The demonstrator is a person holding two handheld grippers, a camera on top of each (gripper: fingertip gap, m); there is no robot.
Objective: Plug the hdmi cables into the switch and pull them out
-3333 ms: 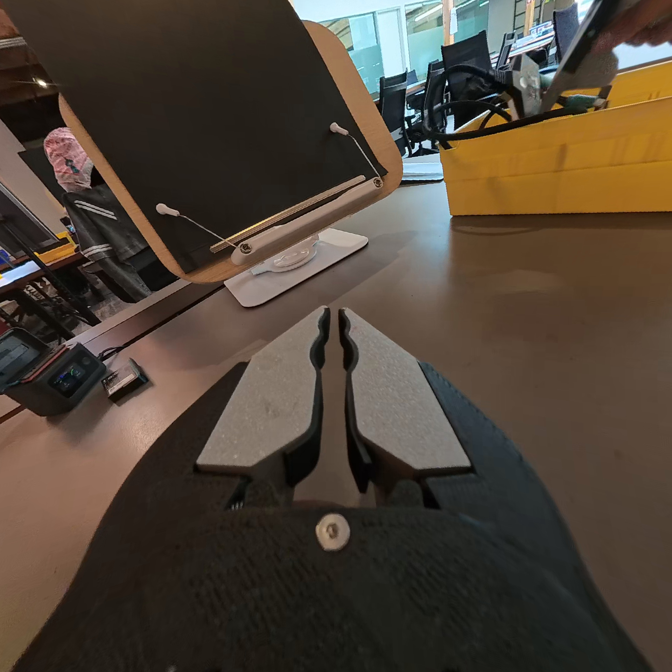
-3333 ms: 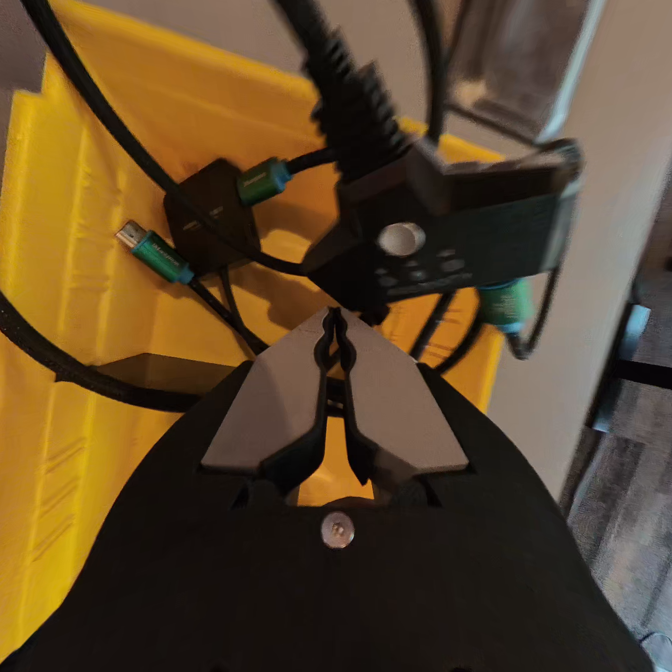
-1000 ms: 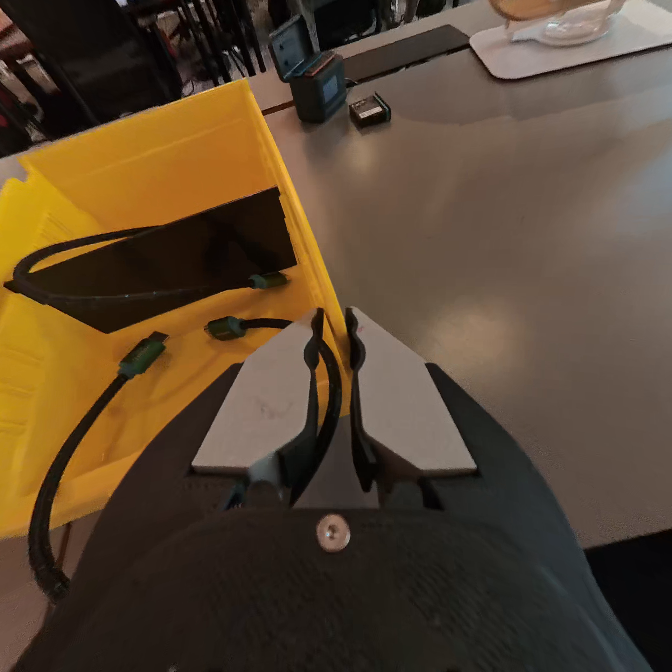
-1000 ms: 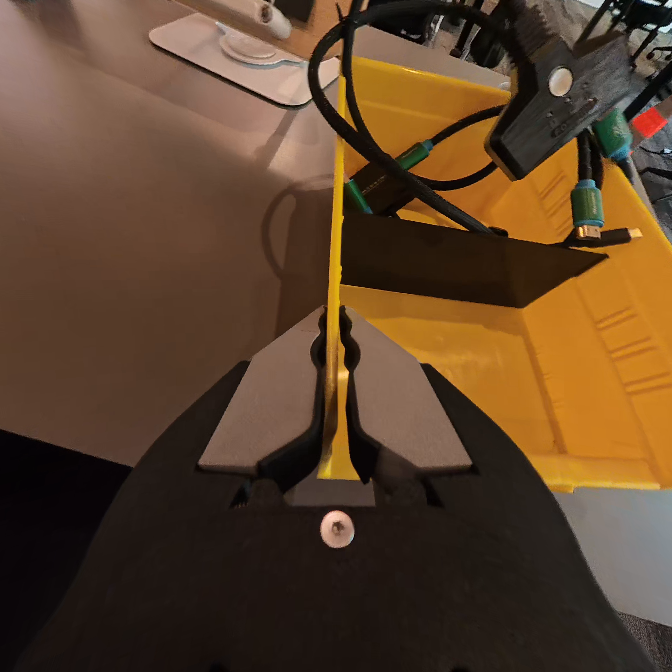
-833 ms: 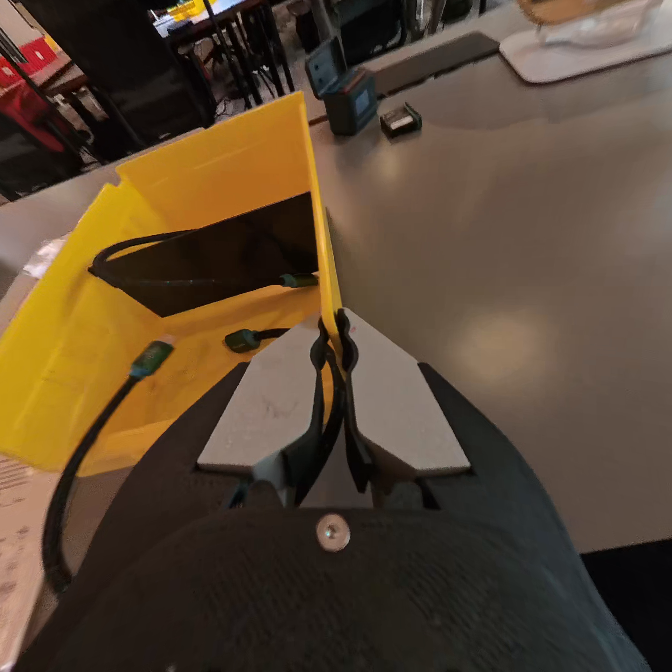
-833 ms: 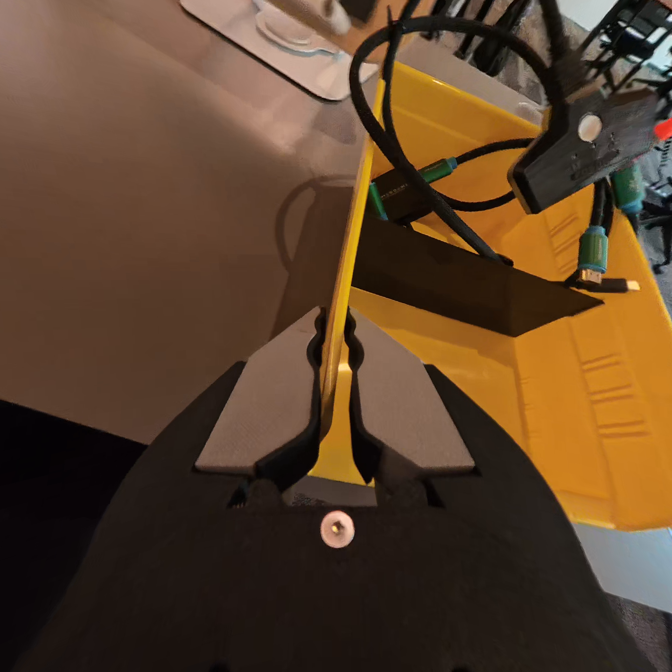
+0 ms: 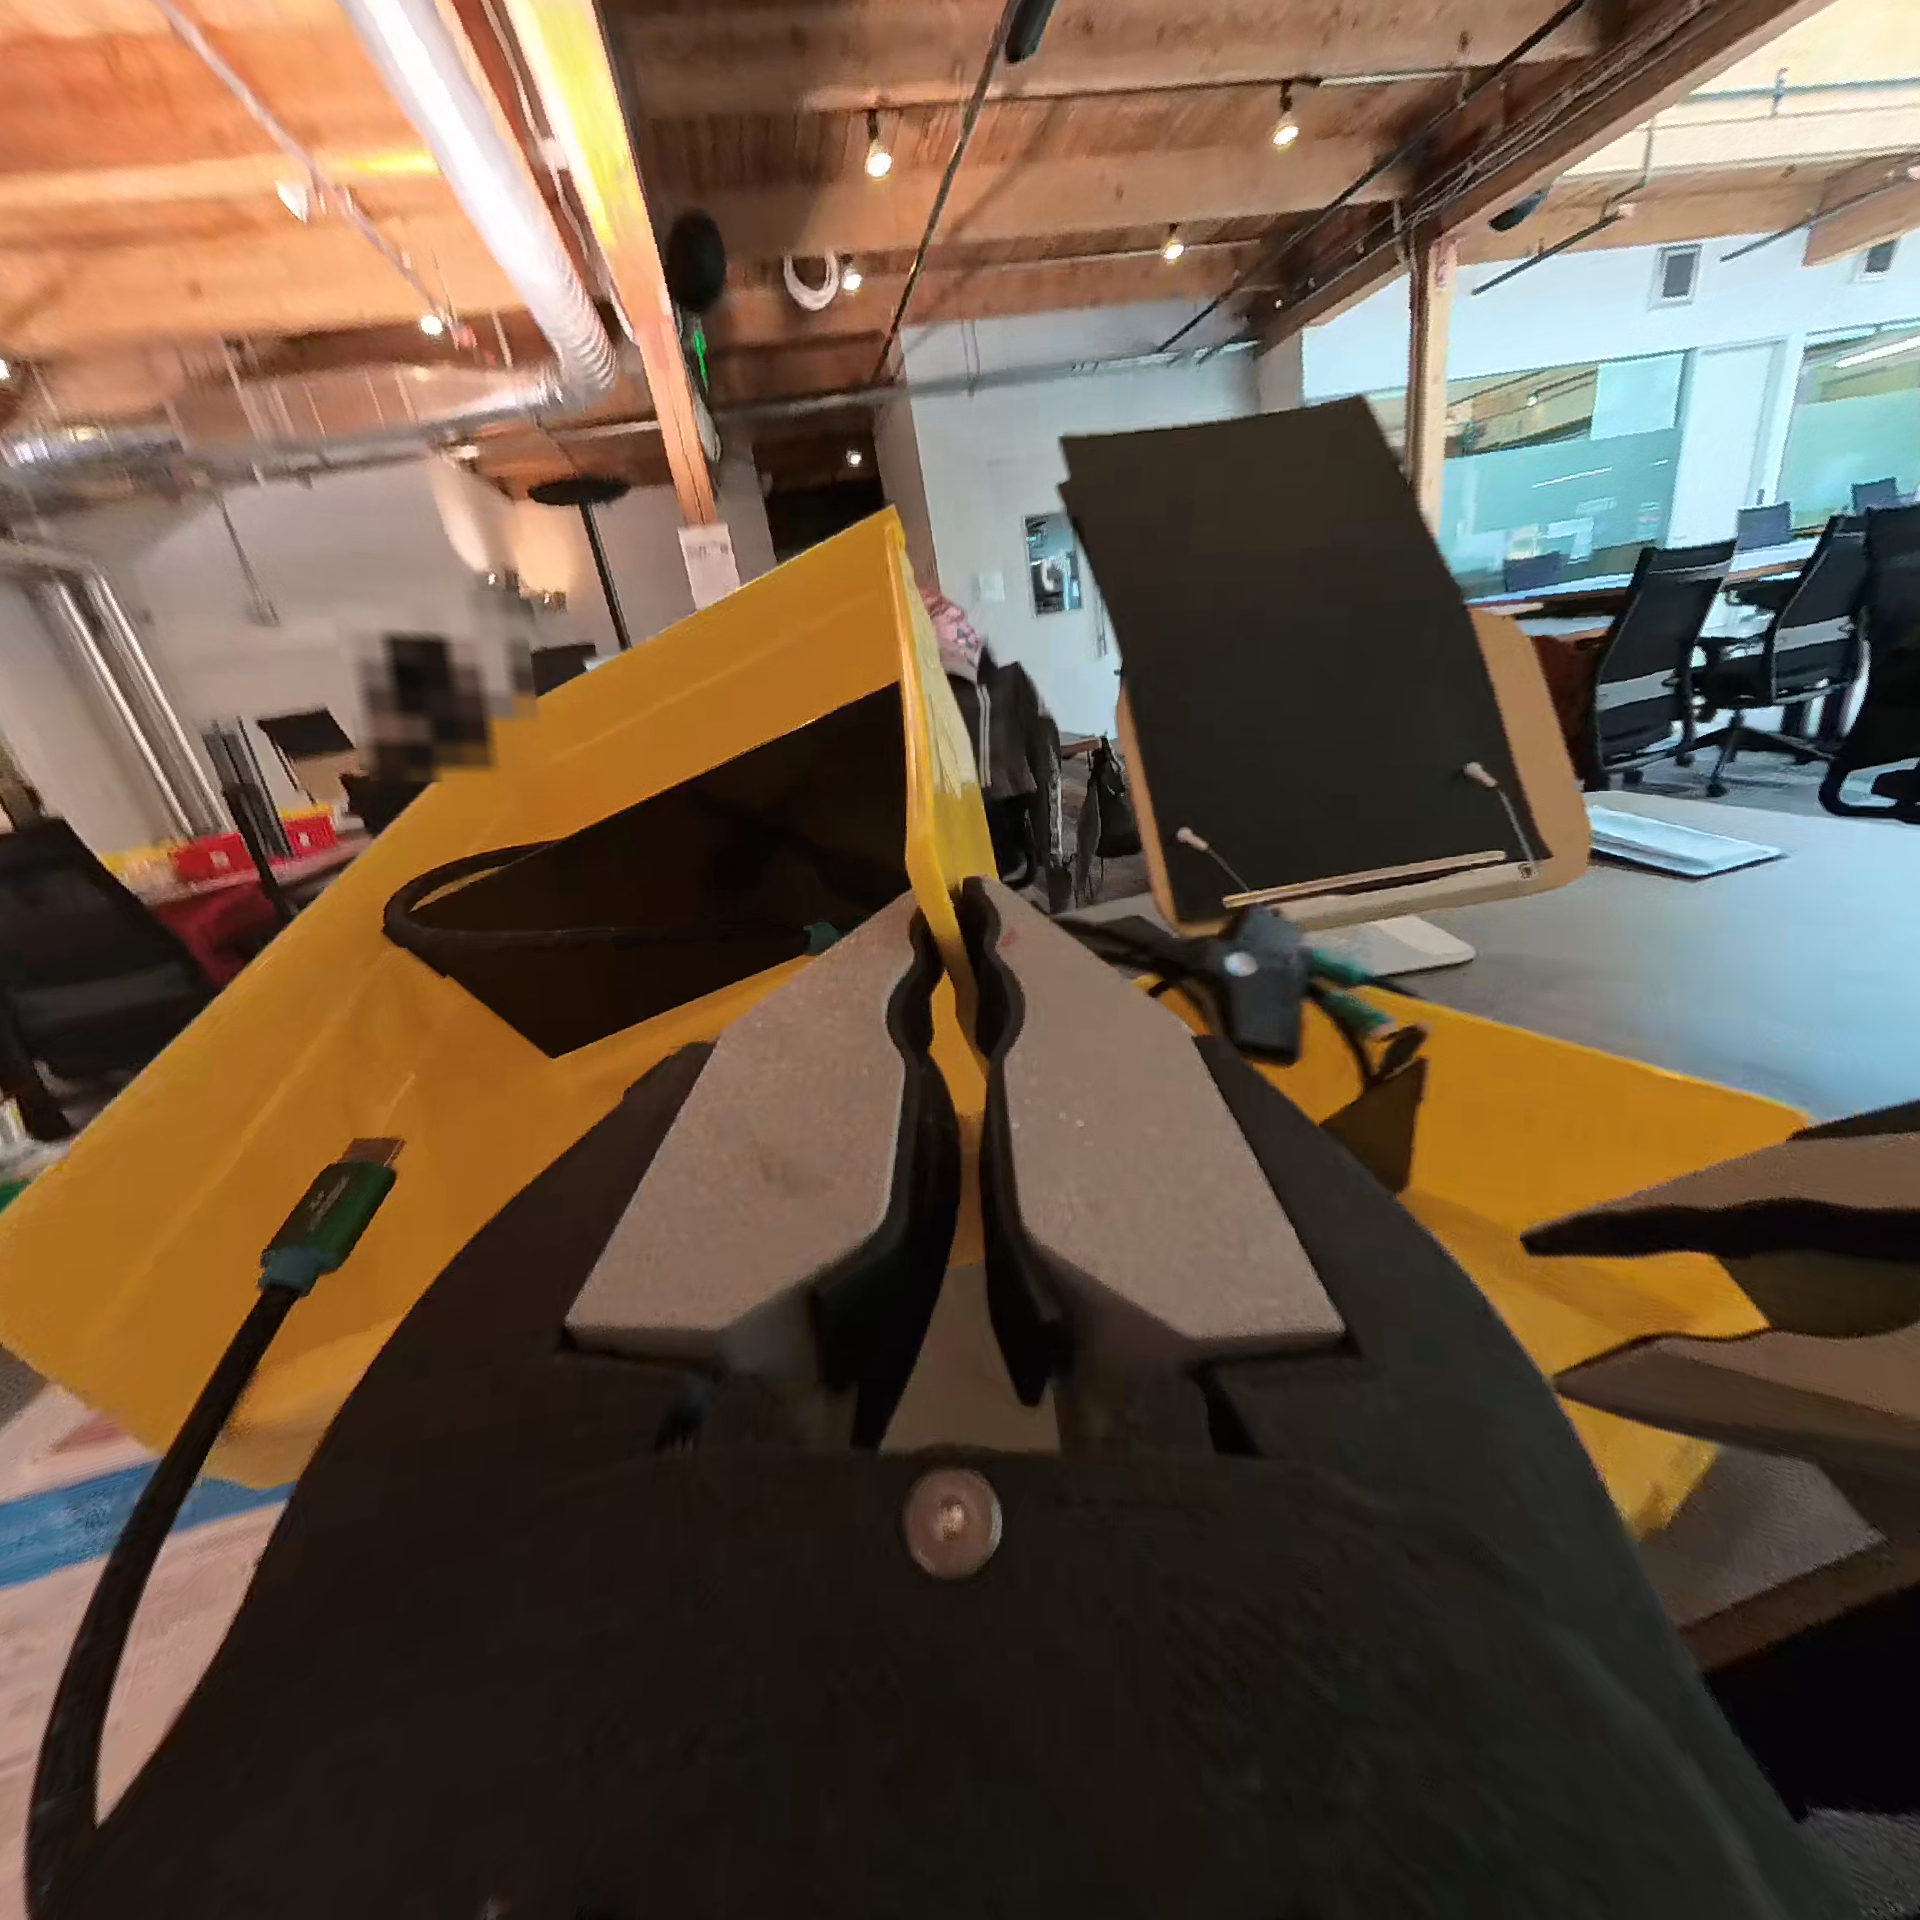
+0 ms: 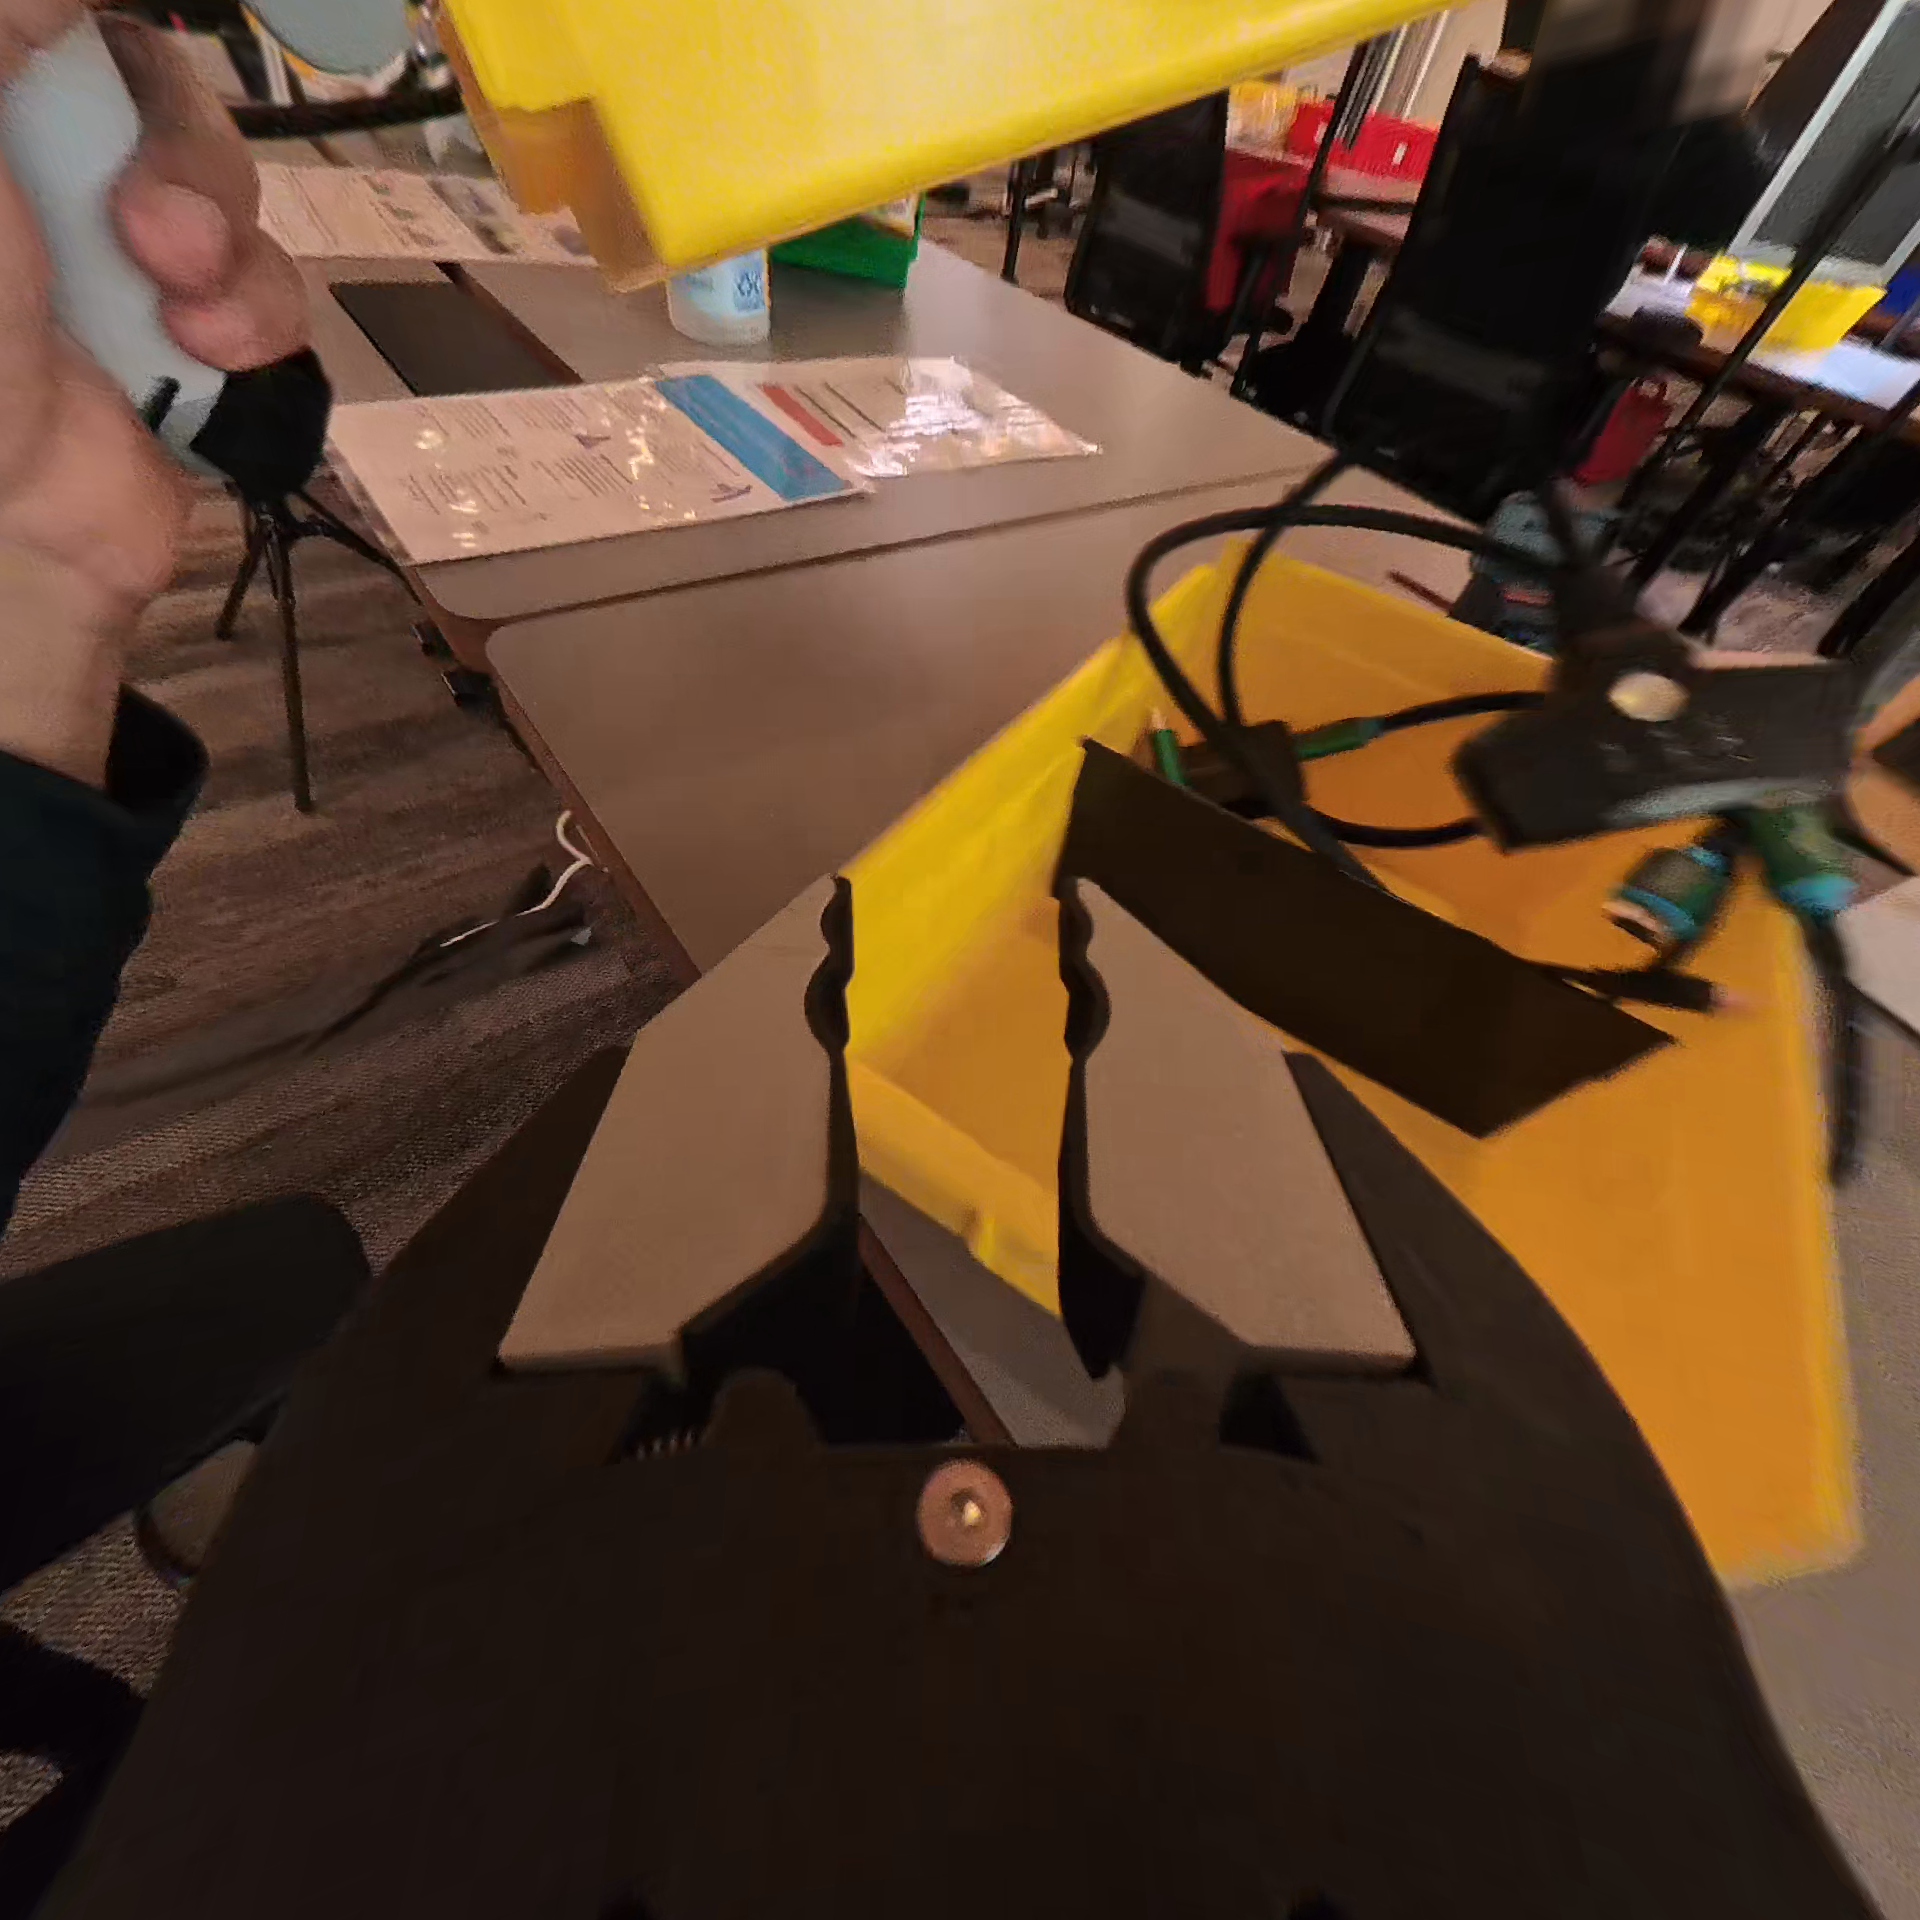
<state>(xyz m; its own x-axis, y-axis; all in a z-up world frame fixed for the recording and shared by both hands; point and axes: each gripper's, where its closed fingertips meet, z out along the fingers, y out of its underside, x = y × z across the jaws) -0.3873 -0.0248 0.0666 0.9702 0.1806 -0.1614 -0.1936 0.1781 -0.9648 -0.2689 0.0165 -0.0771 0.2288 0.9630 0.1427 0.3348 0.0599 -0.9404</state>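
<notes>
- We see the switch (image 8: 1652,758), a black box with a round silver button, in the air over the far end of the yellow bin (image 8: 1621,1236) in the right wrist view; what holds it up we cannot tell.
- Black hdmi cables (image 8: 1195,665) loop from it, and plugs with green and teal collars (image 8: 1673,883) hang just under it, blurred.
- In the left wrist view the switch (image 7: 1262,987) shows small beyond the bin wall, with green plugs beside it.
- One more cable (image 7: 156,1475) with a green plug (image 7: 338,1210) curves up at the left of this view, in front of the bin.
- A black divider (image 8: 1340,966) stands across the inside of the bin.
- The left gripper (image 7: 948,914) is pressed together on the thin yellow wall of the bin (image 7: 914,748), which is tilted up.
- The right gripper (image 8: 954,914) is spread, with nothing between its fingers, and it hovers near the close corner of the bin.
- The bin partly rests on a grey table (image 8: 748,727).
- On the table behind we see a wooden book stand with a black board (image 7: 1309,707) and laminated sheets (image 8: 644,447).
- A blurred hand (image 8: 94,312) shows at the upper left of the right wrist view.
</notes>
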